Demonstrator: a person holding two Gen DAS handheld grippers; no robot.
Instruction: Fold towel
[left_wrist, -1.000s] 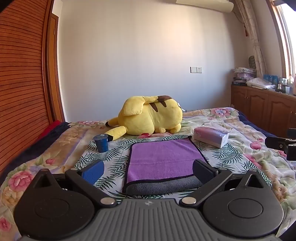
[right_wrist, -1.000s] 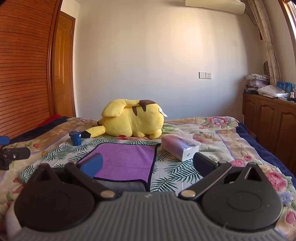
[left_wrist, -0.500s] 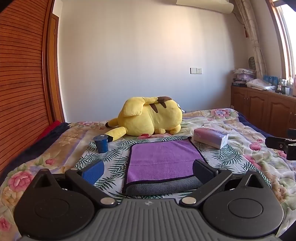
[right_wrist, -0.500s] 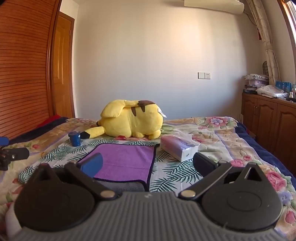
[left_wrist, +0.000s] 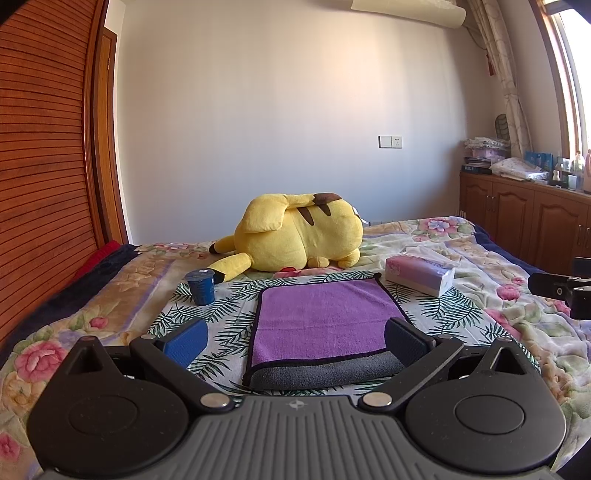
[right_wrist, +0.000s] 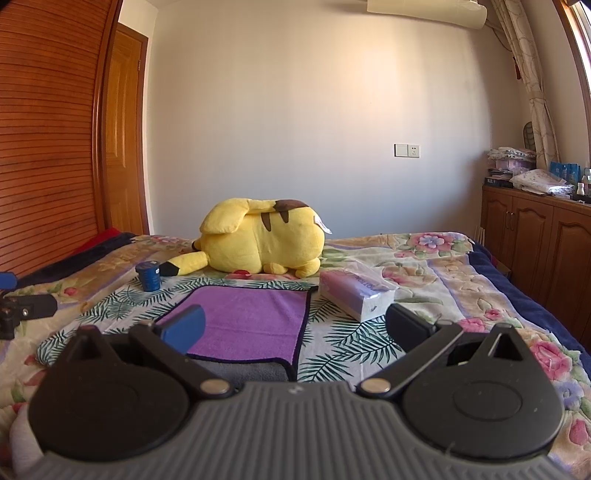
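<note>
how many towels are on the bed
1. The purple towel lies flat on the bed, near edge turned up showing grey, between the blue cup and the tissue pack. None seems hidden.

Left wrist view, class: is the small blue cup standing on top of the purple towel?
No. The blue cup stands upright on the leaf-patterned sheet, apart from the purple towel and off its left side.

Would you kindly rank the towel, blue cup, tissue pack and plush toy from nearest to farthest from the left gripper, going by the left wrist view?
1. Towel: straight ahead, its near edge between the left gripper fingers.
2. Blue cup ahead to the left, and tissue pack ahead to the right: too close to call.
3. Plush toy: farthest, beyond the towel's far edge.
</note>
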